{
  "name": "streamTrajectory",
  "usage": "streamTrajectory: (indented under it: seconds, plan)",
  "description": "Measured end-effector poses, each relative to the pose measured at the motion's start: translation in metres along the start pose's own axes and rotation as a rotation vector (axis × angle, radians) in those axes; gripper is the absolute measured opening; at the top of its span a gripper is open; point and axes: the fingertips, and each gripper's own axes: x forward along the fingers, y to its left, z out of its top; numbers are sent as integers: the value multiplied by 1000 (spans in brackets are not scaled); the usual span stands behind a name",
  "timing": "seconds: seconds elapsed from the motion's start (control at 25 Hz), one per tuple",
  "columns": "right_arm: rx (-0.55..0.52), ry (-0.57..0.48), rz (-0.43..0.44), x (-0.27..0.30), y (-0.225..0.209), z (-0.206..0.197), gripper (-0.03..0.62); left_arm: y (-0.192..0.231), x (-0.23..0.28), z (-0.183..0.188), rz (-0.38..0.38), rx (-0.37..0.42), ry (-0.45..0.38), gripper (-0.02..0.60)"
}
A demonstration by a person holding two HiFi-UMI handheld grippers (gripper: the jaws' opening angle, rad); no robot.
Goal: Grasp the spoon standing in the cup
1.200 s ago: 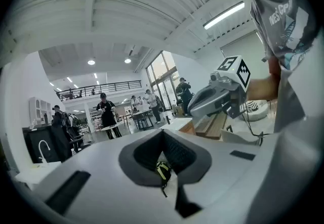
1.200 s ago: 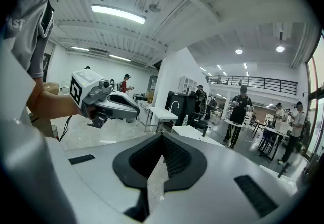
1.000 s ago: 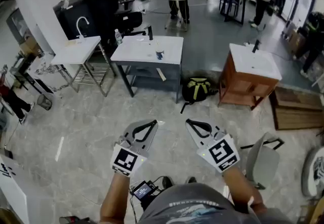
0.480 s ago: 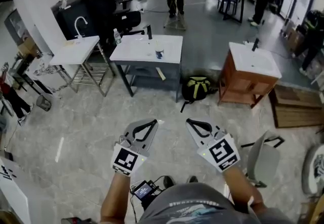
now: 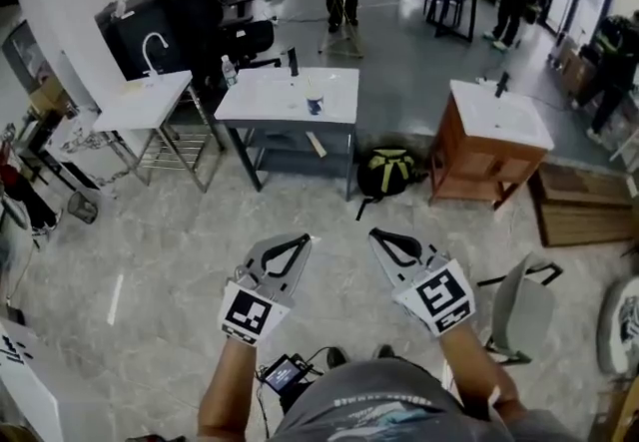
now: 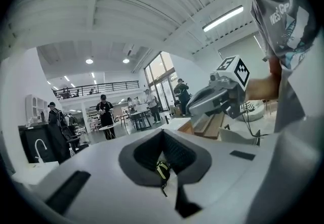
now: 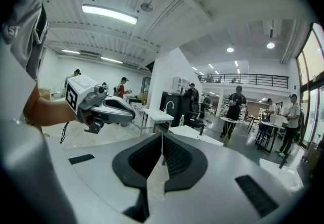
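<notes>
Spoon (image 5: 310, 91) is showing only as a thin pale stick, too small for detail, standing upright in a small dark cup (image 5: 316, 108). The cup is sitting on a white-topped table (image 5: 262, 99), a little right of the middle and toward the front edge. A black faucet (image 5: 294, 62) is rising at the table's back edge, and a clear bottle (image 5: 232, 73) is standing by its back left corner.

A wide stretch of pale marble floor (image 5: 190, 230) is lying open between the table and the person. A white sink stand (image 5: 140, 103) is flanking the table on the left and a wooden vanity cabinet (image 5: 479, 169) on the right. A yellow-green backpack (image 5: 387, 174) is lying on the floor between the two, just beside the table's right front leg. A grey chair (image 5: 524, 312) is standing near the right hand.

The left gripper (image 5: 305, 241) and the right gripper (image 5: 373, 233) are being held low, side by side and apart, both pointing toward the table. Each one's own view is showing its jaws closed tip to tip with nothing between them. The cup is standing well apart from both, straight ahead of the left gripper's tips and left of the right gripper's line.
</notes>
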Motion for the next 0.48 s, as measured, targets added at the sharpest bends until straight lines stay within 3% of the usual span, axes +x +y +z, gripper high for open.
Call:
streamTrajectory:
  seconds: [0.48]
  plan:
    - [4, 10, -29, 15, -4, -1, 34, 15, 6, -7, -27, -2, -14, 2]
